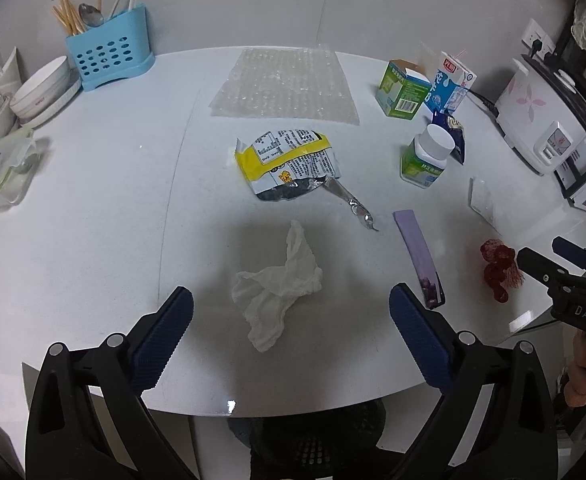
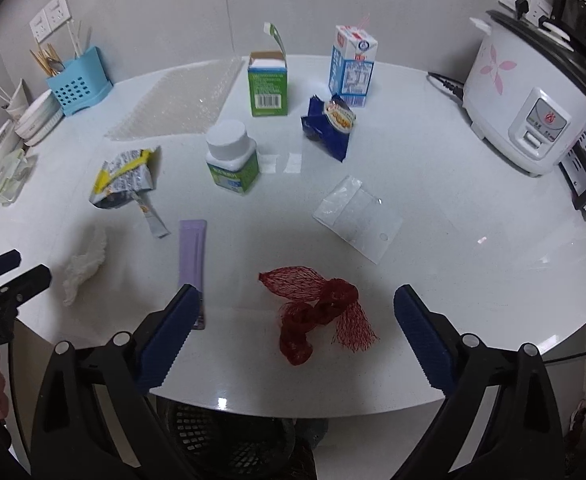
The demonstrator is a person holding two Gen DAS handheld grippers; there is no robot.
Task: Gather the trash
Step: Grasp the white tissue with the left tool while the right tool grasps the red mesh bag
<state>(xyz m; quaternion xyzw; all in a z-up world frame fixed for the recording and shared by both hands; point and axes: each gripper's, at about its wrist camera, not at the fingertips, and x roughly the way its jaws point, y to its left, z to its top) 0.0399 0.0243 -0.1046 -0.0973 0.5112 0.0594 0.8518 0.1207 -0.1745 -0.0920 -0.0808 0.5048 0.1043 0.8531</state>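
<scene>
White crumpled tissue (image 1: 279, 286) near table (image 1: 93, 200) front edge, between spread fingers of left gripper (image 1: 291, 322); light, soft, pinch bunched middle. Red mesh net (image 2: 317, 310) (limp, snaggy) ahead of right gripper (image 2: 295, 326), jaws apart, empty.

Light: dim, cool, overhead.
Shadow: my grippers' soft shadow on near table (image 1: 93, 208).
Edges: fisheye bend, dark corners.
</scene>
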